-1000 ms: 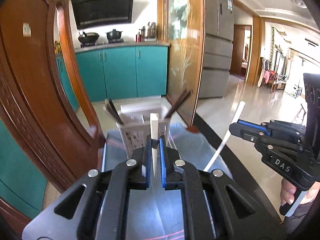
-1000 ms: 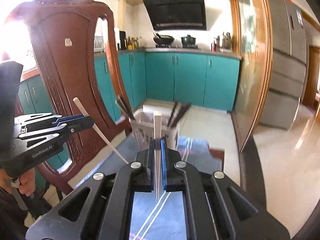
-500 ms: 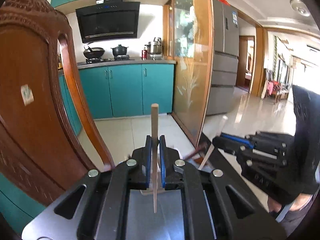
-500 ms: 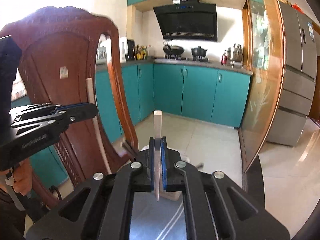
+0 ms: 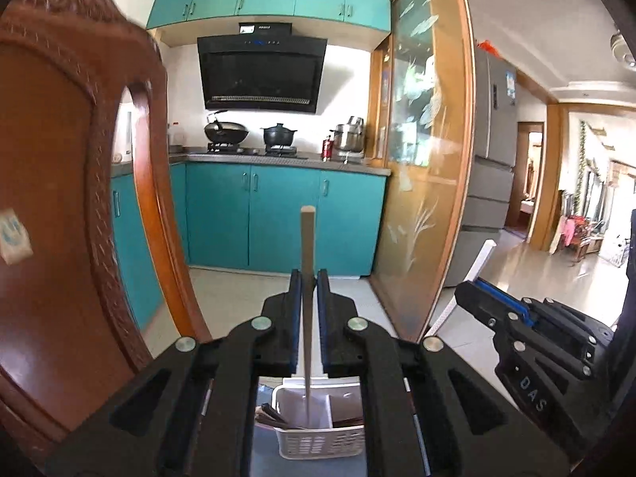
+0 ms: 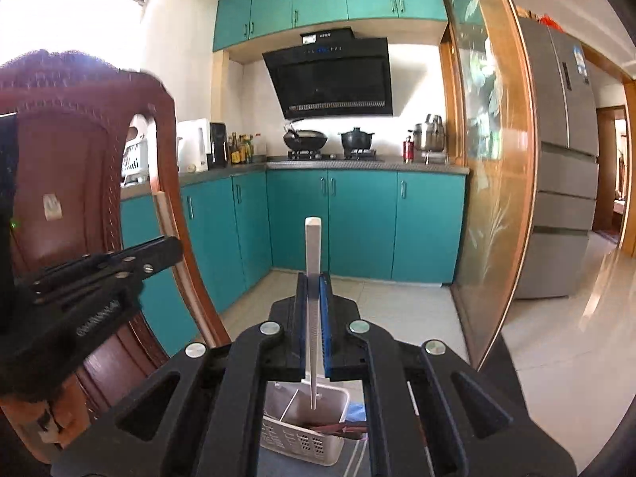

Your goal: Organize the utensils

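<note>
My left gripper (image 5: 307,278) is shut on a beige chopstick (image 5: 307,238) held upright, its lower tip hanging over the white utensil basket (image 5: 318,443). The right gripper (image 6: 313,280) is shut on a white chopstick (image 6: 313,246), also upright, with its tip above the same basket (image 6: 302,443). Dark chopsticks (image 6: 342,429) lie inside the basket. In the left wrist view the right gripper (image 5: 463,292) shows at the right with its white chopstick (image 5: 483,258). The left gripper (image 6: 175,244) appears at the left of the right wrist view.
A carved wooden chair back (image 5: 59,238) rises close on the left. A glass sliding door in a wooden frame (image 5: 429,198) stands on the right. Beyond are teal cabinets (image 6: 357,222), a stove with pots (image 6: 330,139) and a grey fridge (image 6: 564,159).
Both grippers have risen and moved toward the basket with their chopsticks. The basket, ahead of the fingers before, now lies below them, seen between the gripper arms.
</note>
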